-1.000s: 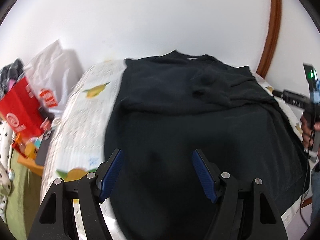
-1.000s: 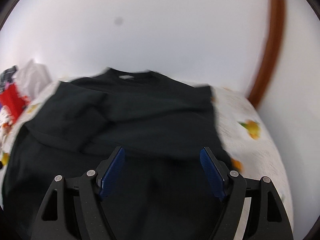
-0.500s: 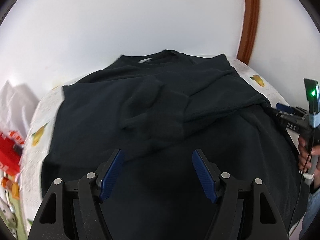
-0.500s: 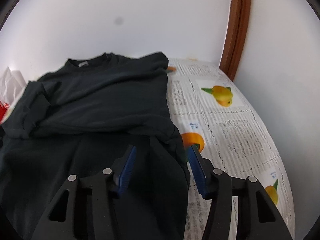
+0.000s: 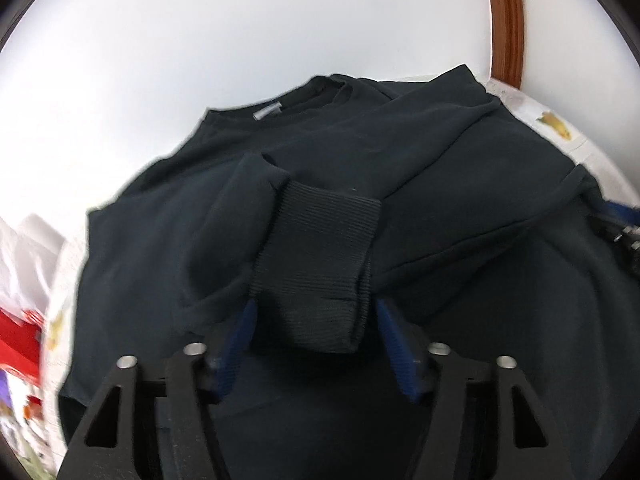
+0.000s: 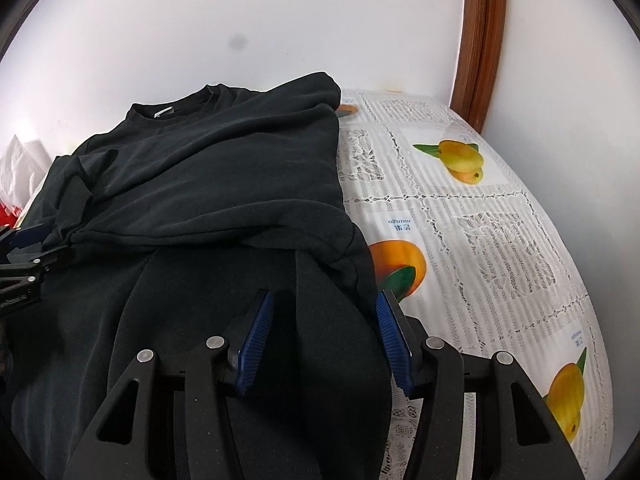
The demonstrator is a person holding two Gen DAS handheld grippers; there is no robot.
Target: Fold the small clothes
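A black sweatshirt (image 5: 400, 152) lies flat on the table, collar at the far side, both sleeves folded across its chest. My left gripper (image 5: 314, 316) is open, and a ribbed sleeve cuff (image 5: 320, 264) sits between its blue pads. My right gripper (image 6: 324, 320) is open over the sweatshirt's (image 6: 224, 184) right edge, with the dark fabric between its pads. The left gripper also shows in the right wrist view (image 6: 24, 256) at the left edge.
A white lace tablecloth with fruit prints (image 6: 480, 232) covers the table right of the sweatshirt. A white wall and a brown wooden frame (image 6: 480, 40) stand behind. A red package (image 5: 16, 344) and white bags (image 5: 28, 256) lie at the left.
My left gripper has moved forward and down, so the ribbed cuff now sits between its pads. My right gripper has shifted right to the sweatshirt's right edge and narrowed somewhat.
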